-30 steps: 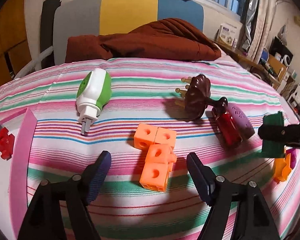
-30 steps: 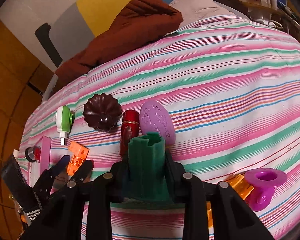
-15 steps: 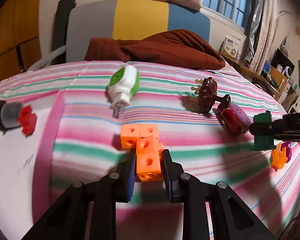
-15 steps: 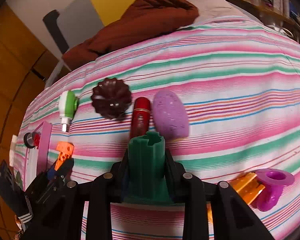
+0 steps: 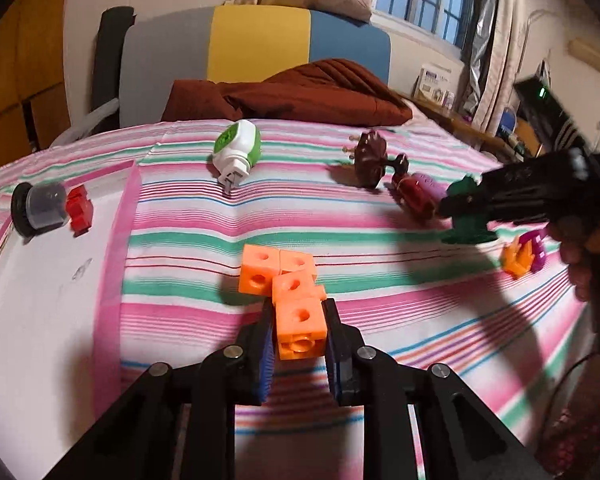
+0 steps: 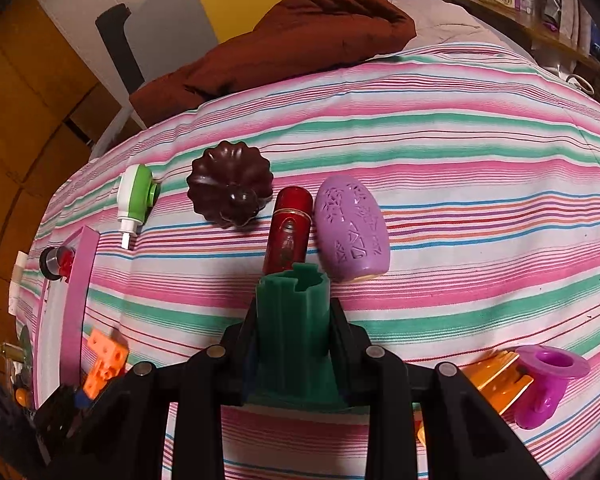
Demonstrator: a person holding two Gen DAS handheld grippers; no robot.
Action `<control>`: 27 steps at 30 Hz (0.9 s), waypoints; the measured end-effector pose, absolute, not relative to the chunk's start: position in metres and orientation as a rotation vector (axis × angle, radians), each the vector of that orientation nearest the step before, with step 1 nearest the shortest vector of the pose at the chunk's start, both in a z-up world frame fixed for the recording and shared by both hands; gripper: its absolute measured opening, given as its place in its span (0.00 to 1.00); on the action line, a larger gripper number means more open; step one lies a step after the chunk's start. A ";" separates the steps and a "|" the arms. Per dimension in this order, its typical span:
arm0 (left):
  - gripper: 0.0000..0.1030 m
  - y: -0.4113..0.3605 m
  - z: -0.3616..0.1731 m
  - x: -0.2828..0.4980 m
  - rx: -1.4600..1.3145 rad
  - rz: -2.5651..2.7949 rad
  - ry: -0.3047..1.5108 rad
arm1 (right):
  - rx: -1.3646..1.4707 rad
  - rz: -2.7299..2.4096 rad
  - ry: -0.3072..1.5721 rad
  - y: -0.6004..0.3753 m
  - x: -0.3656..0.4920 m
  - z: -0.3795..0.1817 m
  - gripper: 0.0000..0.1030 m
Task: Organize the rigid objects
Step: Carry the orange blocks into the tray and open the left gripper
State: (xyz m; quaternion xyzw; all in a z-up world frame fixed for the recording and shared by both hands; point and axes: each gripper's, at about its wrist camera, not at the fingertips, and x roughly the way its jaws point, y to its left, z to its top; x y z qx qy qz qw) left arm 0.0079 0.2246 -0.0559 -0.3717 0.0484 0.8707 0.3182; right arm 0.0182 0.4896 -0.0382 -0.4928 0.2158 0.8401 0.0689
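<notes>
A bed covered by a striped sheet (image 5: 340,216) fills both views. At lower centre of the left wrist view, the left gripper (image 5: 300,332) is closed on the nearest cube of the orange block cluster (image 5: 288,292), a pad pressed to each side. At lower centre of the right wrist view, the right gripper (image 6: 294,332) is clamped on a green fluted piece (image 6: 294,320), held upright between the jaws. At the left edge of the left wrist view, a pink-rimmed tray (image 5: 116,240) is seen holding a clear-capped black item (image 5: 36,208) and a red piece (image 5: 80,208).
</notes>
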 end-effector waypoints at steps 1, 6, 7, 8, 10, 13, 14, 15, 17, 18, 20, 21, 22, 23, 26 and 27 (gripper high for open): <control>0.21 0.221 -0.053 0.007 -0.975 2.292 0.112 | -1.483 2.530 0.648 0.489 0.019 -0.038 0.29; 0.21 0.198 -0.038 0.006 -0.945 2.320 0.048 | -1.499 2.517 0.626 0.488 0.018 -0.040 0.29; 0.21 0.194 -0.037 0.002 -0.951 2.325 0.036 | -1.502 2.515 0.621 0.487 0.018 -0.041 0.29; 0.21 0.187 -0.036 -0.001 -0.964 2.329 0.008 | -1.502 2.515 0.620 0.487 0.018 -0.041 0.29; 0.21 0.174 -0.035 -0.009 -0.987 2.338 -0.048 | -1.502 2.513 0.618 0.487 0.017 -0.041 0.29; 0.21 0.155 -0.030 -0.017 -1.000 2.357 -0.121 | -1.503 2.504 0.619 0.488 0.017 -0.042 0.29; 0.21 0.149 -0.028 -0.020 -0.999 2.368 -0.139 | -1.504 2.502 0.619 0.489 0.017 -0.044 0.29; 0.21 0.141 -0.025 -0.022 -0.994 2.379 -0.159 | -1.506 2.499 0.620 0.489 0.017 -0.044 0.29; 0.21 0.128 -0.021 -0.029 -0.985 2.413 -0.179 | -1.510 2.496 0.624 0.490 0.016 -0.045 0.29; 0.21 0.123 -0.021 -0.033 -0.986 2.428 -0.178 | -1.511 2.494 0.624 0.490 0.016 -0.046 0.29; 0.21 0.112 -0.023 -0.043 -1.004 2.467 -0.172 | -1.513 2.494 0.621 0.490 0.017 -0.046 0.29; 0.21 0.106 -0.025 -0.049 -1.022 2.485 -0.170 | -1.512 2.494 0.619 0.490 0.017 -0.046 0.29; 0.21 0.101 -0.028 -0.055 -1.043 2.501 -0.169 | -1.511 2.494 0.617 0.490 0.017 -0.046 0.29; 0.21 0.095 -0.031 -0.063 -1.073 2.521 -0.170 | -1.510 2.493 0.616 0.489 0.017 -0.046 0.29; 0.21 0.076 -0.038 -0.085 -1.157 2.555 -0.234 | -1.508 2.491 0.612 0.488 0.017 -0.046 0.29; 0.21 0.069 -0.040 -0.092 -1.187 2.563 -0.270 | -1.508 2.491 0.608 0.489 0.016 -0.047 0.29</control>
